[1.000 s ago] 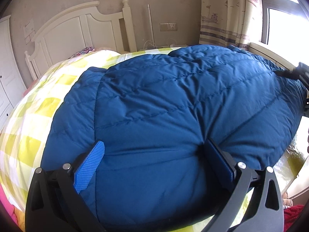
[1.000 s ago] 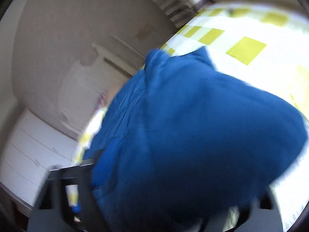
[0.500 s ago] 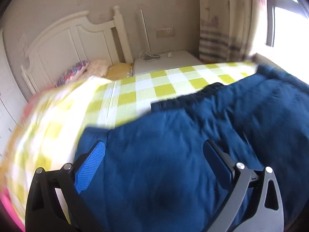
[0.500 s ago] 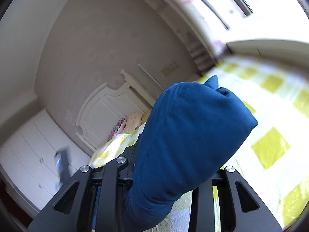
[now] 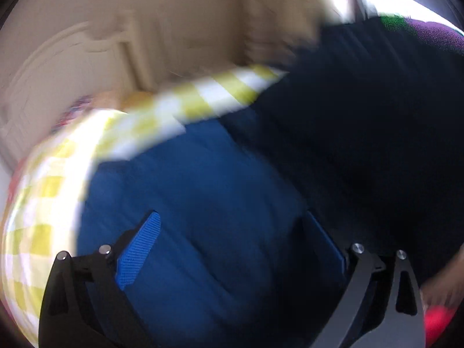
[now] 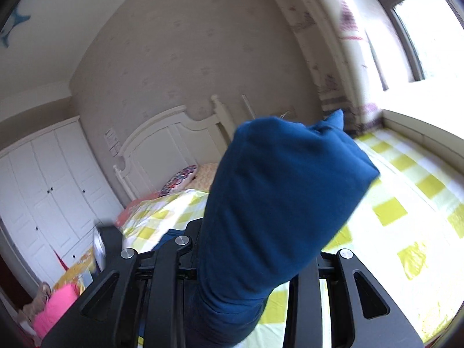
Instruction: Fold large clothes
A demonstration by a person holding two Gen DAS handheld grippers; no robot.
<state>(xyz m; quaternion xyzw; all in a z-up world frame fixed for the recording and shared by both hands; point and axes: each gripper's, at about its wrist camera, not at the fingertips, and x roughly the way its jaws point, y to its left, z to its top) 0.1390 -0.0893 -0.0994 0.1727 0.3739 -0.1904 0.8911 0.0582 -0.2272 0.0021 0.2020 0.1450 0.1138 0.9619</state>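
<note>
Lying across the bed (image 5: pixel 58 191): one large blue padded garment (image 5: pixel 203 217), spreading over the yellow-and-white checked cover and filling the lower middle of the blurred left wrist view. Hovering just above that garment: the left tongs (image 5: pixel 232 249), standing spread wide, one bright blue pad (image 5: pixel 139 249) showing on the left side and a darker one on the right, cloth lying between the two without either visibly pressing it. Pinching one bunched fold of the same garment (image 6: pixel 278 203): the right tongs (image 6: pixel 255 264), having just been closing on it, holding the bundle raised clear of the bed (image 6: pixel 406 203), its pointed end sticking toward the curtain (image 6: pixel 342 58). Standing at the head of the bed: one white headboard (image 6: pixel 165 145), with two pillows just in front of it, one patterned (image 6: pixel 179 179) and one pale orange. Standing left of the bed: one white wardrobe (image 6: pixel 43 179) with several panelled doors. Letting in glare on the far side of the bed: one window (image 6: pixel 429 29). Showing dimly at the right edge of the left wrist view: part of a person's dark clothing (image 5: pixel 377 116), too blurred for more.
</note>
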